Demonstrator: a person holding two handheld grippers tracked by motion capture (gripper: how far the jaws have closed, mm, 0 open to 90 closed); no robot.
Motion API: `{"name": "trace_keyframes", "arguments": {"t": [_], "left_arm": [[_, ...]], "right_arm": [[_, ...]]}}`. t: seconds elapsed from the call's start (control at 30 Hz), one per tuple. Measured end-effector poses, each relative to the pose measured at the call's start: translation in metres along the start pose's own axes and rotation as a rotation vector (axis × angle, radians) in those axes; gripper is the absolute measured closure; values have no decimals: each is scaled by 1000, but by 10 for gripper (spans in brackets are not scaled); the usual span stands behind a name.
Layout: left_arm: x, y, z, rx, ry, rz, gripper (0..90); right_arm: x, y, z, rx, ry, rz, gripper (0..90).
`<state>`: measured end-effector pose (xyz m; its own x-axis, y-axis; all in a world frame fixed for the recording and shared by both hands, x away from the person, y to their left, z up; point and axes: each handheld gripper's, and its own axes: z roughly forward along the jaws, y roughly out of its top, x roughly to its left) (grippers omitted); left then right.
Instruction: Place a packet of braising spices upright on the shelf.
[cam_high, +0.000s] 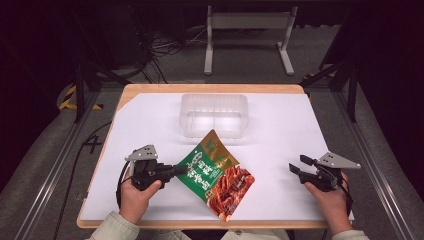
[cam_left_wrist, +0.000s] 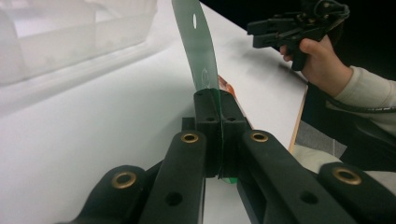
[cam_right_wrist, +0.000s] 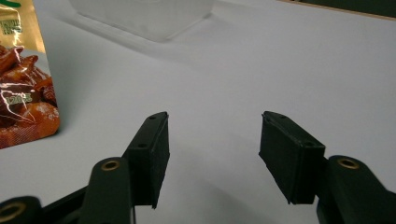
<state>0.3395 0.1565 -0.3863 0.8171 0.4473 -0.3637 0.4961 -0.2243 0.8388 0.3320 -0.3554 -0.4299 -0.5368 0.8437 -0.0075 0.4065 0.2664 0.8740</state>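
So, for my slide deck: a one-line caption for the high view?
Left tongs pinch a snack pouch by its edge; right tongs wait open beside it.

Ahead of the left gripper (cam_high: 176, 170) and to its right, well apart: a clear plastic container (cam_high: 214, 114), two compartments, upright on a white sheet (cam_high: 280, 125). Same sheet beneath both the left and the right gripper (cam_high: 296, 164), spread over a wooden table (cam_high: 210, 88). Far beyond the container, on the grey floor: a white metal stand (cam_high: 248, 22). Left of that stand, a tangle of dark cables (cam_high: 165, 47). Off the table's far left corner, yellow-and-black tape (cam_high: 67, 97).
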Motion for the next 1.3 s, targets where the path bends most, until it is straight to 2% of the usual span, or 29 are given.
{"name": "trace_keyframes", "arguments": {"t": [0.4, 0.57, 0.6, 0.73, 0.9, 1.0, 1.07, 1.3], "left_arm": [[-36, 31, -9, -39, -79, 126, 900], [-51, 44, -12, -57, -86, 203, 900], [-53, 48, -13, -60, -77, 225, 900], [-59, 61, -14, -52, -49, 270, 900], [-59, 76, -13, -62, -13, 277, 900], [-56, 87, -13, -69, 1, 265, 900], [-55, 92, -13, -69, 11, 277, 900], [-48, 122, -13, -89, 45, 255, 900]], "right_arm": [[0, 0, 1, 3, 9, -2, 427], [1, -1, 0, 7, 8, -3, 428], [1, -2, 0, 8, 8, 0, 427], [0, -4, 0, 17, 9, 2, 428], [1, -8, 0, 33, 9, -1, 428], [2, -10, 1, 44, 10, -2, 428], [3, -11, 2, 48, 11, -8, 428], [3, -11, 3, 56, 16, -15, 428]]}}
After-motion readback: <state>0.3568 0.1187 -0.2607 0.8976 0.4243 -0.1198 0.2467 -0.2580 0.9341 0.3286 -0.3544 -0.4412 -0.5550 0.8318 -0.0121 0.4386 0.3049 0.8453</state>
